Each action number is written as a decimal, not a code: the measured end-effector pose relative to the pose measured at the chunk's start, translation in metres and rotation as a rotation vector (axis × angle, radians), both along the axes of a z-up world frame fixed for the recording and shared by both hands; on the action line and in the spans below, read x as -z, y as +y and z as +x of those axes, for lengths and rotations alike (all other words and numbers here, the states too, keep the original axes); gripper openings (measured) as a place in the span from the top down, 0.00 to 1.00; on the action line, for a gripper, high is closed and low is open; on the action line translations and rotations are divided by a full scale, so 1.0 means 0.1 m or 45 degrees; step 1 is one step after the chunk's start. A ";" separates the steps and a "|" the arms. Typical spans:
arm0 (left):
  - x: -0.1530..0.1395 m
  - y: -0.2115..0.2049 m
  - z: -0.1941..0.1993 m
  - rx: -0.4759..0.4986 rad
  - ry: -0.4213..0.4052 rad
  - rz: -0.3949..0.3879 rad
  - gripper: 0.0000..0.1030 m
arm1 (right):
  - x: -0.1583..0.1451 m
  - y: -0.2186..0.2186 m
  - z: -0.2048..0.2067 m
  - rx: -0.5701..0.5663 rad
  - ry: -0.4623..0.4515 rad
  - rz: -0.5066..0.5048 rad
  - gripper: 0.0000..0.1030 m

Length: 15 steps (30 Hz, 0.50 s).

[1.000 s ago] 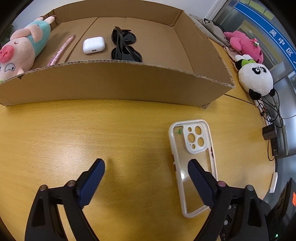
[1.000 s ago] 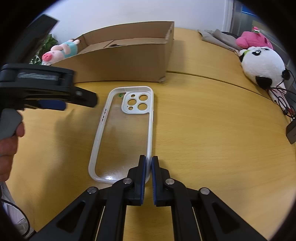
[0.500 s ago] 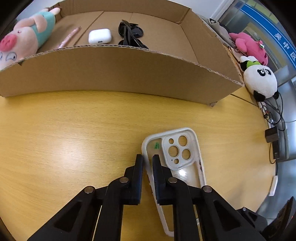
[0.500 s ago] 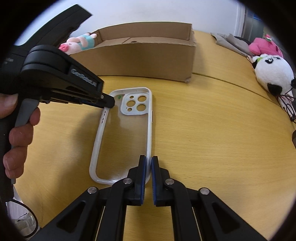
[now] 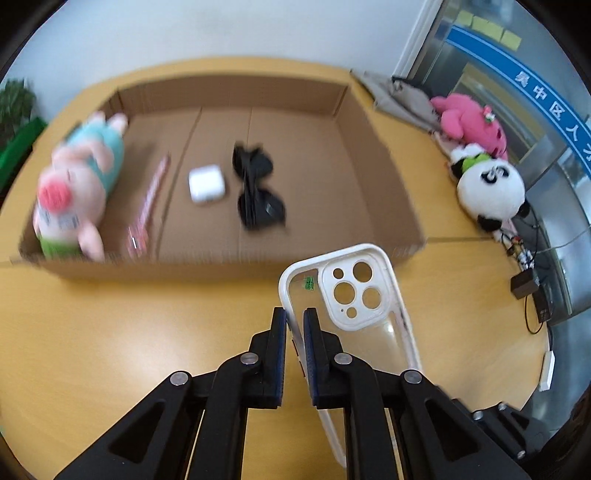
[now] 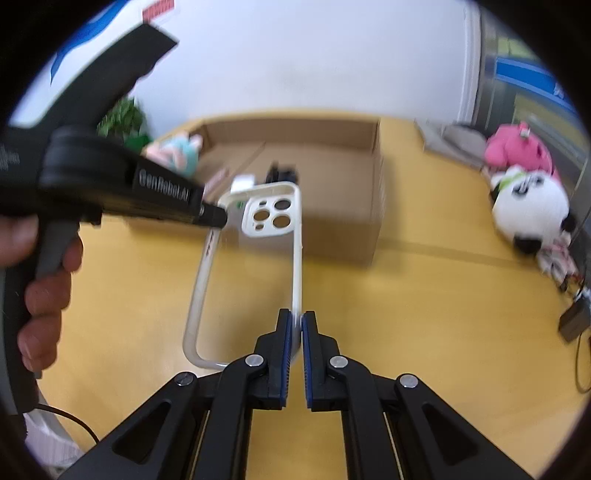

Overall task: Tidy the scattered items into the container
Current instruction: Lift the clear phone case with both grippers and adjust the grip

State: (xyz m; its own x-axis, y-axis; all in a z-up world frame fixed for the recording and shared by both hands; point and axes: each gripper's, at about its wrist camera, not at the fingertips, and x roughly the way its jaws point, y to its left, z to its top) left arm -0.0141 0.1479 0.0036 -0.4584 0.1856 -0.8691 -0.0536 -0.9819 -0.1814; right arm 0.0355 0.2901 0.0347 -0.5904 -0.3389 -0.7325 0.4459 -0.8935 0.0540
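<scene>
From the left wrist, the left tool point(image 5: 294, 325) is seen clamped on the phone case point(image 5: 364, 291) rim, raised off the surface point(image 5: 110, 332); the cardboard box point(image 5: 391, 173) lies ahead. From the right wrist, the right tool point(image 6: 294, 332) is seen clamped on the opposite rim, the case's long axis pointing boxward.

**Readable lettering: one brand, one sign**

The body of the left hand-held gripper point(image 6: 207, 218), seen from the right wrist, carries white lettering that reads roughly "GenRobot.AI". Far right of the left hand-held gripper point(image 5: 294, 325), a blue wall sign point(image 5: 532, 88) bears white Chinese characters; "中", "区" and "人" can be made out. A red label point(image 6: 158, 9) above is too blurred to read.
</scene>
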 end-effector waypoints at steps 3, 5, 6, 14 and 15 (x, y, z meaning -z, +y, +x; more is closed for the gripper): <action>-0.29 0.01 -0.18 0.029 0.043 0.012 0.94 | -0.29 -0.03 -0.13 0.012 0.079 -0.003 0.94; -0.52 0.05 -0.28 0.058 0.088 0.008 0.95 | -0.47 -0.07 -0.21 0.017 0.133 0.008 0.93; -0.62 0.07 -0.31 0.071 0.110 0.003 0.95 | -0.54 -0.09 -0.24 0.016 0.151 0.006 0.93; -1.00 0.05 -0.62 0.104 0.146 0.013 0.95 | -0.69 -0.18 -0.51 0.023 0.160 0.004 1.00; -0.95 0.02 -0.59 0.100 0.135 0.010 0.95 | -0.63 -0.16 -0.51 0.021 0.132 -0.003 1.00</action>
